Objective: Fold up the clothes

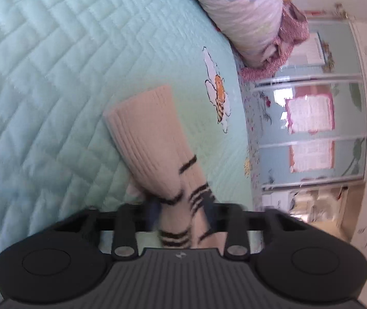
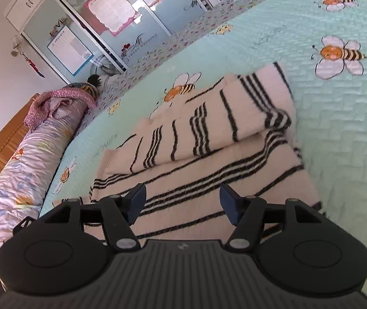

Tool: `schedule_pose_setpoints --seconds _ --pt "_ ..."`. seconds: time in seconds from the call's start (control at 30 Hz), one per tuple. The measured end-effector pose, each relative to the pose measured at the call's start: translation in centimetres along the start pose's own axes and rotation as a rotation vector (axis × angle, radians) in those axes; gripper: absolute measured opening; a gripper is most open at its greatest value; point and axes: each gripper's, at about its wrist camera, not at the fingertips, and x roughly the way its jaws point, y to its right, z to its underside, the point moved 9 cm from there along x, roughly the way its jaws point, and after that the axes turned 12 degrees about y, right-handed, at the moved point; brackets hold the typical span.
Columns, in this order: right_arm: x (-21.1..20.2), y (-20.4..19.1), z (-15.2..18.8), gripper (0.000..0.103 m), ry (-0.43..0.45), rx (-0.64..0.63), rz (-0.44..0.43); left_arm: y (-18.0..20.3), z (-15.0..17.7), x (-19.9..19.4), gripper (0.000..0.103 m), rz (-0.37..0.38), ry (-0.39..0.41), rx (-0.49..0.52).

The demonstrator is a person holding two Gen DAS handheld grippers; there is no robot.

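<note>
A pink knit sweater with black stripes (image 2: 209,139) lies partly folded on the mint quilted bedspread (image 2: 338,128). One fold rests across its upper half. My right gripper (image 2: 183,200) hovers open just above the sweater's near part, with nothing between its blue pads. In the left wrist view a sleeve of the sweater (image 1: 155,139), ending in a ribbed cuff, stretches away over the bedspread (image 1: 54,77). My left gripper (image 1: 183,213) is shut on the striped part of that sleeve. The view is rolled sideways and blurred.
A rolled floral duvet (image 2: 16,167) with a purple knit garment (image 2: 54,103) on it lies along the wooden headboard (image 2: 0,141). It also shows in the left wrist view as the duvet (image 1: 240,13). Glass wardrobe doors (image 2: 111,20) stand beyond the bed.
</note>
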Motion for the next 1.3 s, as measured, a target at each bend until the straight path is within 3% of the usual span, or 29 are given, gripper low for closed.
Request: schedule_pose_setpoints --seconds 0.07,0.3,0.37,0.43,0.57,0.73,0.8,0.97,1.13,1.3 --pt "0.1 -0.5 0.1 0.065 -0.005 -0.014 -0.002 0.5 0.0 -1.1 0.010 0.004 0.020 0.086" --pt "-0.5 -1.7 -0.3 0.066 0.016 -0.055 -0.028 6.9 -2.9 -12.9 0.009 0.153 0.286 0.302" --pt "-0.7 -1.8 -0.1 0.066 0.015 -0.036 -0.035 7.0 -2.4 -14.0 0.010 0.137 0.274 0.361" --pt "-1.0 -2.0 0.1 0.066 0.015 -0.019 -0.043 5.4 -1.7 -13.5 0.010 0.075 0.237 0.375" --pt "-2.2 -2.4 -0.2 0.066 0.028 -0.020 -0.061 1.3 -0.9 -12.2 0.010 0.003 0.180 0.328" --pt "-3.5 -1.6 -1.6 0.066 0.060 -0.012 -0.045 -1.9 -1.3 -11.9 0.012 -0.067 0.181 0.214" --pt "-3.4 -1.2 -1.7 0.067 0.058 -0.018 -0.036 -2.7 -1.0 -12.6 0.036 -0.090 0.177 0.174" --pt "-2.6 0.3 -1.2 0.068 0.038 0.020 -0.005 -3.2 -0.1 -15.4 0.056 -0.110 0.148 0.121" --pt "-1.8 1.8 -0.2 0.068 0.013 0.051 0.033 -2.0 4.4 -18.3 0.058 -0.111 0.077 0.264" --pt "-1.7 1.7 -0.4 0.068 0.030 0.018 0.043 2.0 10.3 -17.8 0.058 -0.019 -0.039 0.447"
